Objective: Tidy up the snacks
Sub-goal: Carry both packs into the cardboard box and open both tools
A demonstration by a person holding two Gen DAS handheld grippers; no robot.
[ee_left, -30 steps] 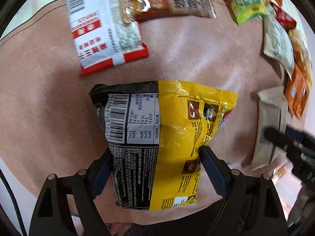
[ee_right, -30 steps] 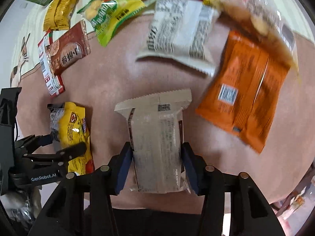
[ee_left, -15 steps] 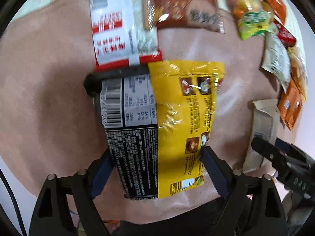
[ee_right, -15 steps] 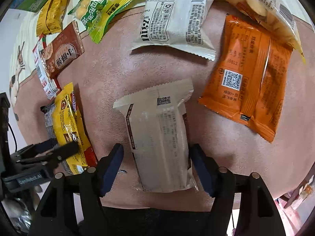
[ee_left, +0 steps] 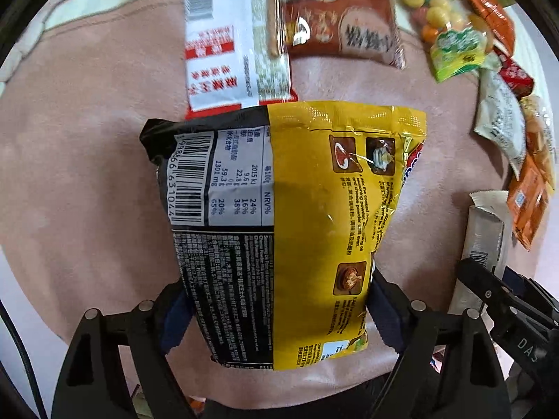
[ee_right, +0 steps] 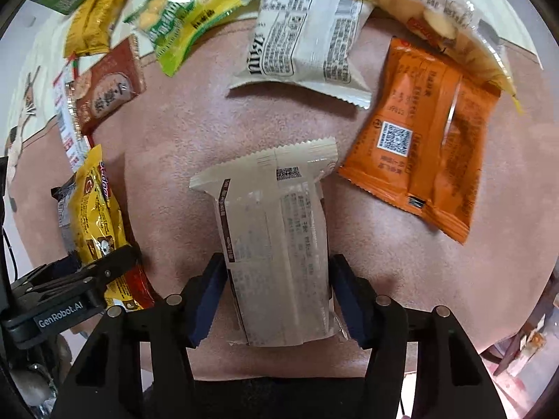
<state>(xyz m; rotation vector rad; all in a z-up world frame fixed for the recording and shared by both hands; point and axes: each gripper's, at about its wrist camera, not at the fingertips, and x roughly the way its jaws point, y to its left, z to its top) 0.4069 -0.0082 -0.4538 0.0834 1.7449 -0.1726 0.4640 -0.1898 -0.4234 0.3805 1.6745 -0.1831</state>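
My left gripper (ee_left: 279, 310) is shut on a yellow and black noodle packet (ee_left: 290, 216), back side up, over the pink mat (ee_left: 87, 192). The packet's far edge meets a white and red packet (ee_left: 227, 35). My right gripper (ee_right: 276, 296) has its pads either side of a beige wrapped bar (ee_right: 276, 244) lying on the mat, with small gaps at the pads. The noodle packet (ee_right: 94, 223) and left gripper (ee_right: 70, 293) show at left in the right wrist view. The bar (ee_left: 484, 244) shows at right in the left wrist view.
Other snacks ring the mat: a brown packet (ee_right: 104, 90), a green and yellow candy bag (ee_right: 181, 21), a white printed pouch (ee_right: 307, 45), an orange pouch (ee_right: 426, 132), a clear bag of pale pieces (ee_right: 440, 21) and a yellow pouch (ee_right: 94, 24).
My left gripper carried the noodle packet forward toward the white and red packet. My right gripper opened off the beige bar, which now lies on the mat between the pads.
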